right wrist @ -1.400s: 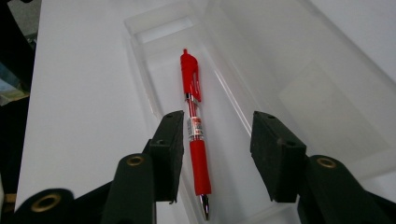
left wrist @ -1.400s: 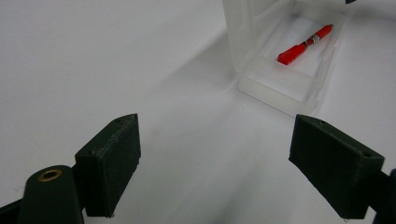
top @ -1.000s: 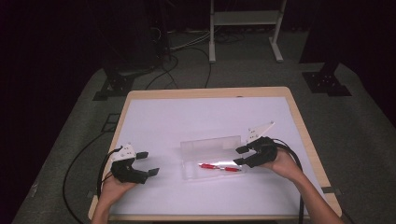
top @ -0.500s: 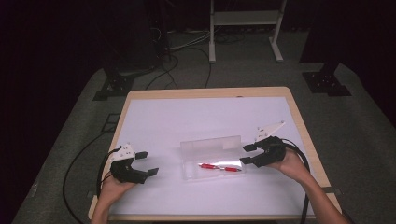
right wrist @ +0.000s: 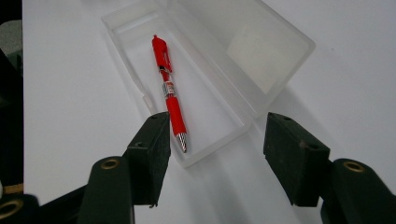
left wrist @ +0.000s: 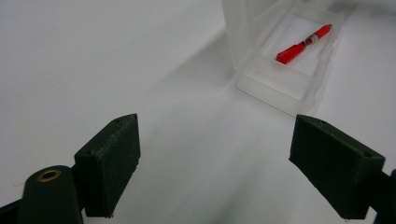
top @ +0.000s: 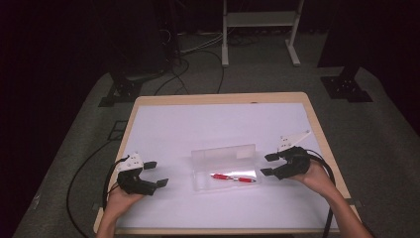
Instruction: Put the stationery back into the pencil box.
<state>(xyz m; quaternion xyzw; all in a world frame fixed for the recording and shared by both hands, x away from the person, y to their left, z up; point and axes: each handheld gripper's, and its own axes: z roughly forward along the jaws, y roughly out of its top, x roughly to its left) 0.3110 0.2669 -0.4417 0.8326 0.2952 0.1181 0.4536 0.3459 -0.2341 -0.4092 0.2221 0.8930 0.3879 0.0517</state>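
While both tools idle, entry reads: red pen [right wrist: 168,85] lying inside clear plastic case [top: 225,167], lid raised, near the bench's [top: 163,124] front edge at centre. Right hand-held gripper [top: 267,164] released, empty, just beside the case; left hand-held gripper [top: 154,173] likewise released, well apart. Outstanding, by my judgement: closing the lid.

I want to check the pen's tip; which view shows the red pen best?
The right gripper view: the red click pen lies close, whole, metal tip visible, inside the clear plastic case. The left gripper view shows it distant; the high view shows it tiny.
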